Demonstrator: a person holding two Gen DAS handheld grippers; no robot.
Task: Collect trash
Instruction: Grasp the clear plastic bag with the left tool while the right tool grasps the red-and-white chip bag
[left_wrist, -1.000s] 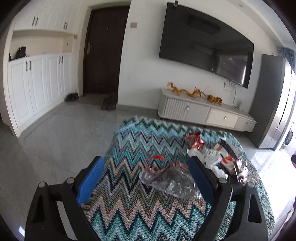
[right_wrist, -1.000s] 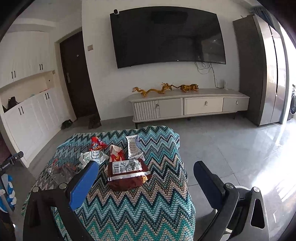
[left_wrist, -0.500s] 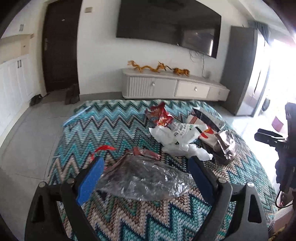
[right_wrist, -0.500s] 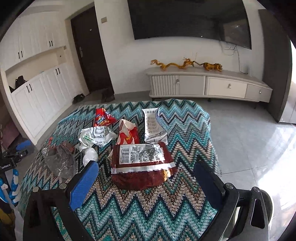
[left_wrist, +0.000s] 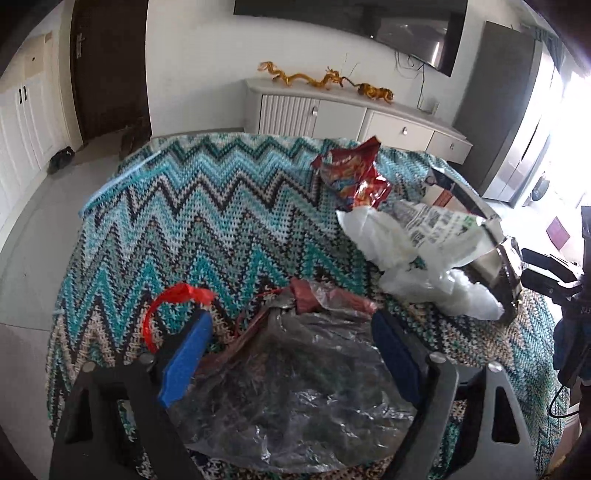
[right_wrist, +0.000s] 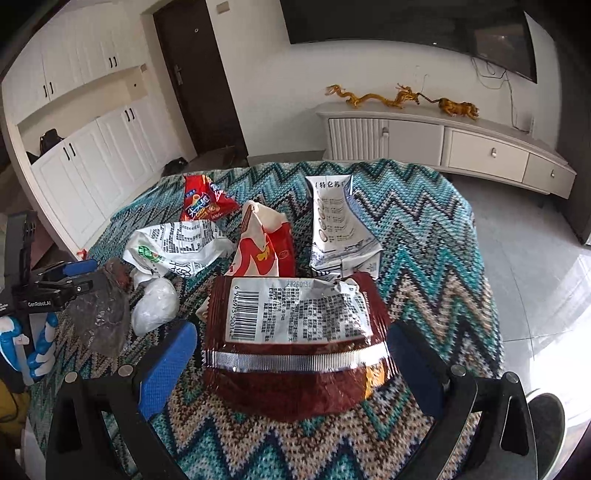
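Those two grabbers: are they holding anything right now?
Left gripper: open, jaws just been closing around the clear plastic bag, not gripping.
Right gripper: open either side of the dark red wrapper, not gripping.

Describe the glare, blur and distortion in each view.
Left wrist view: window light blows out the right edge; clear plastic bag glints; fisheye bends the door frame. Right wrist view: sharp, evenly lit; floor glares; cabinets curve.
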